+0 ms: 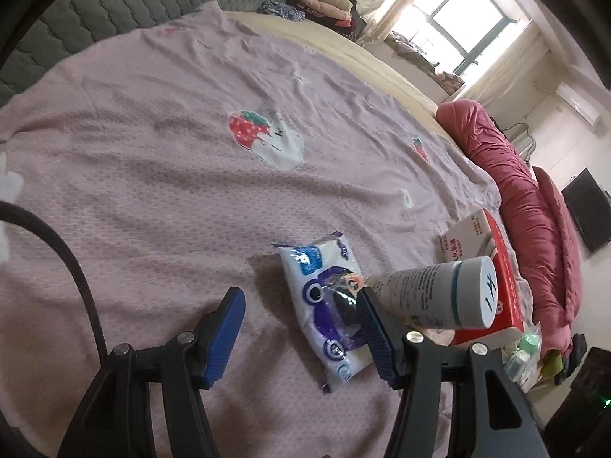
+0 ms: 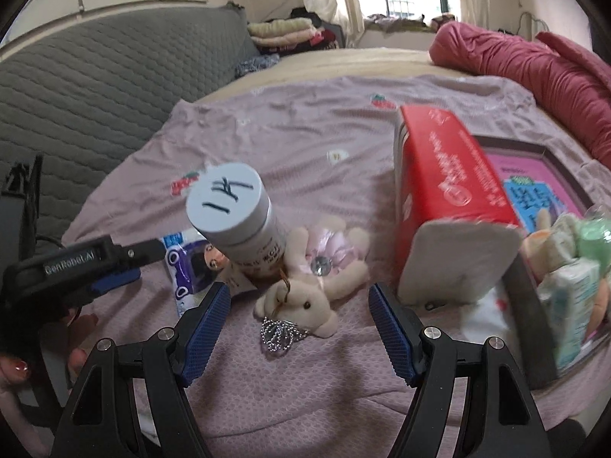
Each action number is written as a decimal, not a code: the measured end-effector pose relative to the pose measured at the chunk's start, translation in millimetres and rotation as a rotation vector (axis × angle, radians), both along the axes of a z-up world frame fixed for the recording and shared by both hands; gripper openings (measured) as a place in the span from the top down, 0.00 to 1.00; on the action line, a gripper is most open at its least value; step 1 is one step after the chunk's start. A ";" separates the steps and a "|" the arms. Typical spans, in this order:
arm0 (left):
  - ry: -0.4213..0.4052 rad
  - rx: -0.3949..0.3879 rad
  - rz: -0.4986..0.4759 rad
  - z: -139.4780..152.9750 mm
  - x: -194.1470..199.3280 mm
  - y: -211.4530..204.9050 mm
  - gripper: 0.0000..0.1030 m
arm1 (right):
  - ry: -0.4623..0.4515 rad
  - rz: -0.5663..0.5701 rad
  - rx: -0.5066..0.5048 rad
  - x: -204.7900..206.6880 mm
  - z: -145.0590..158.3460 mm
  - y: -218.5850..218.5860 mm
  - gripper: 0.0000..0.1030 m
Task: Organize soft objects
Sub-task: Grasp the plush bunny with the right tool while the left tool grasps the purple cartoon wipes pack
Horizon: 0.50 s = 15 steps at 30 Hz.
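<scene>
A white and purple tissue pack lies on the pink bedsheet; my left gripper is open, its right finger beside the pack. The pack also shows in the right wrist view. A small cream plush bear with a silver crown lies flat between the fingers of my open right gripper. A grey-capped bottle leans over the bear's left side and shows in the left wrist view. A dark tray at the right holds soft toys and tissue packs.
A red and white box stands between the bear and the tray, a beige pouch leaning on it. A rolled red quilt lies along the far bed edge. A grey padded headboard is on the left.
</scene>
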<state>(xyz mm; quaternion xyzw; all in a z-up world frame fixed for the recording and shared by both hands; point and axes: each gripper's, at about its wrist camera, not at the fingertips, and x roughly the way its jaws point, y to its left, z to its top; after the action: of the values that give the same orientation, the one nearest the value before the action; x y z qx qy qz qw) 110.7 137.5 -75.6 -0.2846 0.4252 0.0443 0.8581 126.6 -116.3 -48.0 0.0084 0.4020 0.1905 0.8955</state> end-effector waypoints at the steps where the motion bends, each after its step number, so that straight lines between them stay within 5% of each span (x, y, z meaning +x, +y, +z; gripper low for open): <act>1: 0.000 -0.008 -0.003 -1.1 2.2 -1.6 0.41 | 0.008 -0.003 -0.004 2.4 -4.5 1.9 0.26; 15: 0.029 -0.020 -0.042 -25.2 28.5 -13.1 0.41 | 0.064 -0.030 -0.071 18.9 -43.9 17.7 0.26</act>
<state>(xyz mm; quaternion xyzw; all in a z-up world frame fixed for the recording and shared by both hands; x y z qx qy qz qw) 139.2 124.4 -100.8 -0.2835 0.4438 0.0262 0.8497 145.5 -98.5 -91.9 -0.0113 0.4366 0.1626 0.8848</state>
